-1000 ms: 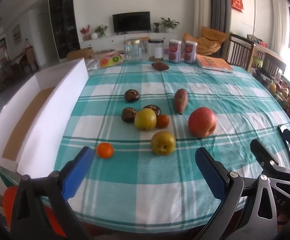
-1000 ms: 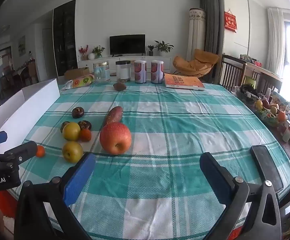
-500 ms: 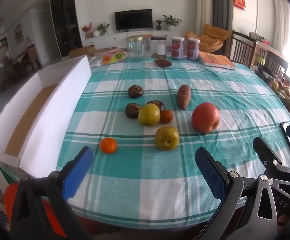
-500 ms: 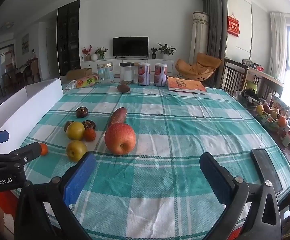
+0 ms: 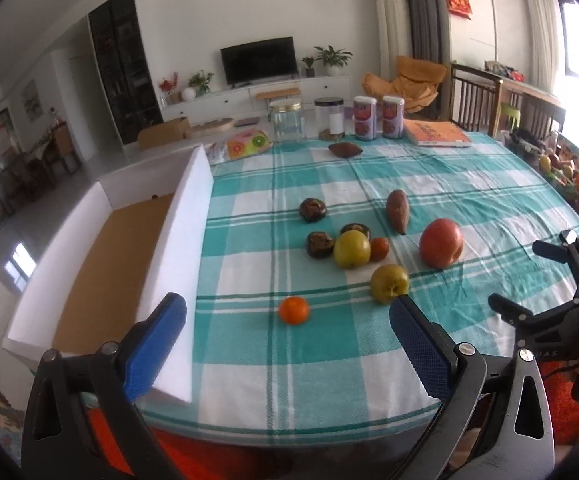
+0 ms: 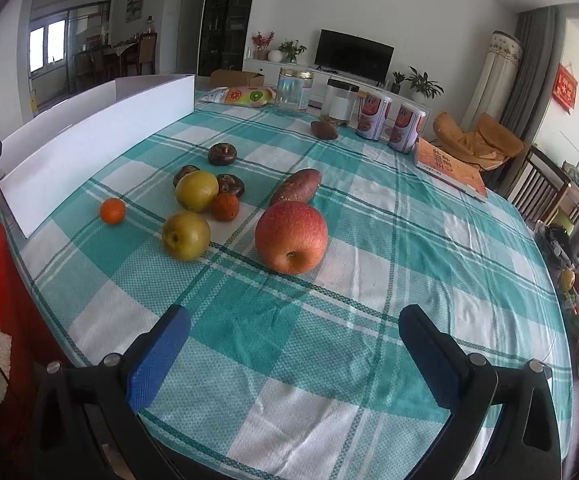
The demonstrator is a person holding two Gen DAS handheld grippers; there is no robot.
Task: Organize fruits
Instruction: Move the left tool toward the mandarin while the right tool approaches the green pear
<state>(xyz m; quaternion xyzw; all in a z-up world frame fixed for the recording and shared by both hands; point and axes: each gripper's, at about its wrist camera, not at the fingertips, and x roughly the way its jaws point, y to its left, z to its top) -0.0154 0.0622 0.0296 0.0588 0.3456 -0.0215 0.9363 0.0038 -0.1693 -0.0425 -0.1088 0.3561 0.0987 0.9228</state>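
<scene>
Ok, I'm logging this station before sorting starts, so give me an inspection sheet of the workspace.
Surface: table under a teal checked cloth, flat.
Job's things: red apple, two yellow-green apples, loose mandarin, second mandarin, sweet potato, three dark round fruits; all on the cloth. White box at the table's left holds no fruit that shows.
Clutter: jars, two cans, book, snack bag.
Tongs: left tongs and right tongs open, holding nothing.
Cables: nothing seen.
Surroundings: living room, TV, chairs.
</scene>
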